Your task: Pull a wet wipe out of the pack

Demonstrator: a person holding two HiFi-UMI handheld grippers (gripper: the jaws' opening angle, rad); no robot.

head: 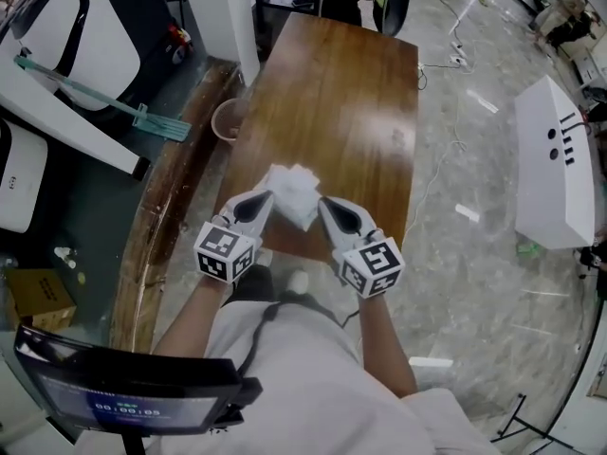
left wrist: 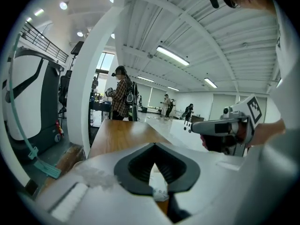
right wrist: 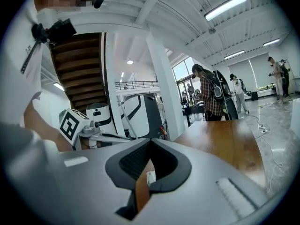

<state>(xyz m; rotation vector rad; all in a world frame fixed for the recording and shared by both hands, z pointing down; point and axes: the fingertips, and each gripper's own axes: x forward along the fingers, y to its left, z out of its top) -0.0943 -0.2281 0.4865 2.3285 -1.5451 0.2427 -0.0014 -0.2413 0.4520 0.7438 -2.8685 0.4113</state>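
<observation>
Two grippers meet above the near end of the wooden table [head: 332, 93], with a crumpled white wet wipe [head: 294, 195] bunched between their tips. The left gripper [head: 268, 198] has its jaws pressed together on the wipe's left edge. The right gripper [head: 323, 203] pinches a small bit of its right edge.

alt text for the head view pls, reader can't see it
Seen from above, a person holds a crumpled white wipe between the left gripper and right gripper, each pair of jaws shut on it, over the near end of a long wooden table.
</observation>
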